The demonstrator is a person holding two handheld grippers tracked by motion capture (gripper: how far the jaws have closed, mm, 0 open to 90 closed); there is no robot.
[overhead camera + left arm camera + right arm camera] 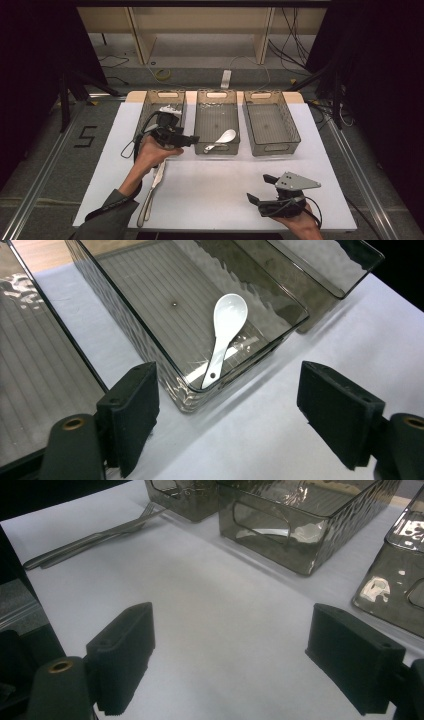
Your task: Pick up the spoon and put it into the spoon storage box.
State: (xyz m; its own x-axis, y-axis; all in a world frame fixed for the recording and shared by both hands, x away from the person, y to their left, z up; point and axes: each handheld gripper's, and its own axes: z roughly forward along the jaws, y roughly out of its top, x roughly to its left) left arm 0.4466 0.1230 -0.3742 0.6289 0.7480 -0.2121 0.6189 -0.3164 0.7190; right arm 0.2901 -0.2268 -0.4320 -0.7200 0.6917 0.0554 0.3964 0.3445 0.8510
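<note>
A white spoon point(221, 139) point(225, 332) lies in the middle one of three smoky clear bins point(216, 149), its bowl toward the back. My left gripper point(186, 141) point(227, 415) hovers at that bin's front left corner, pointing toward the spoon. Its jaws stand open with nothing between them. My right gripper point(261, 188) point(230, 660) sits low over the table's front right, open over bare white surface. A metal fork and knife point(152, 190) point(95, 539) lie side by side on the table at the front left, below my left hand.
The left bin point(150, 107) and the right bin point(272, 147) flank the middle one along the table's back edge. The white tabletop point(215, 190) spreads between the bins and the front edge. Dark floor, rails and cables surround the table.
</note>
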